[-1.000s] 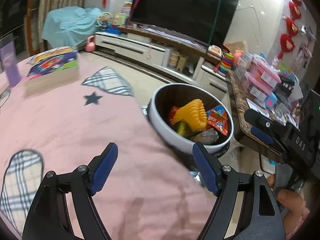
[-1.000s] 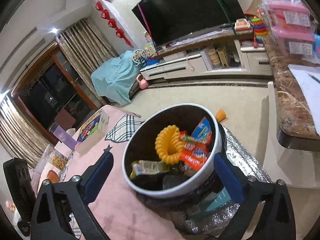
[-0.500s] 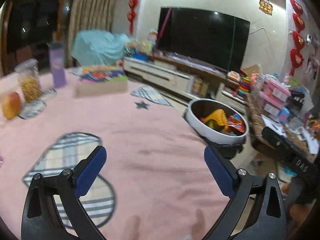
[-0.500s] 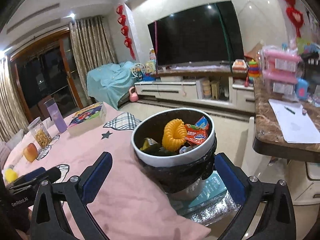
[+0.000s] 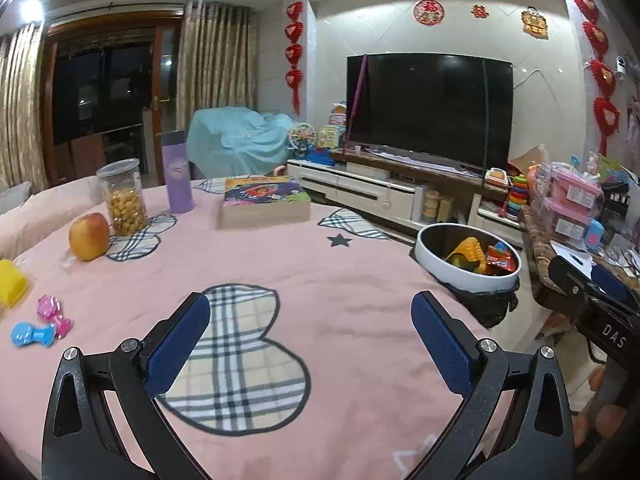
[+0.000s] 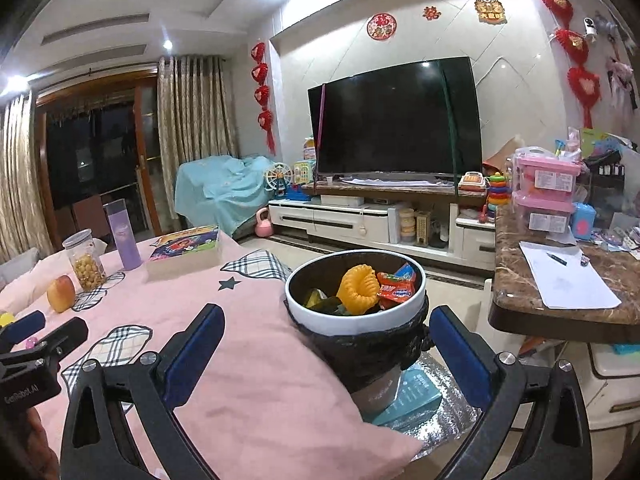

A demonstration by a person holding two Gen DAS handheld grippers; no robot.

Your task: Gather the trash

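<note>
Pink-clothed table (image 5: 320, 272) is spreading beneath both wide-open grippers; the pink and blue candy wrappers (image 5: 40, 322) are lying far left of the left gripper (image 5: 310, 344), which is nearer than the right gripper (image 6: 326, 354).

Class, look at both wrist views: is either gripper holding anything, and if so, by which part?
Nothing is held. The left gripper and right gripper both have open, empty jaws.

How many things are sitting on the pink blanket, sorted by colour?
Red-yellow apple: 1
Clear plastic jar of yellow snacks: 1
Purple bottle: 1
Colourful book: 1
Yellow block: 1
Pink candy-shaped toy: 1
Blue candy-shaped toy: 1
Total: 7
</note>
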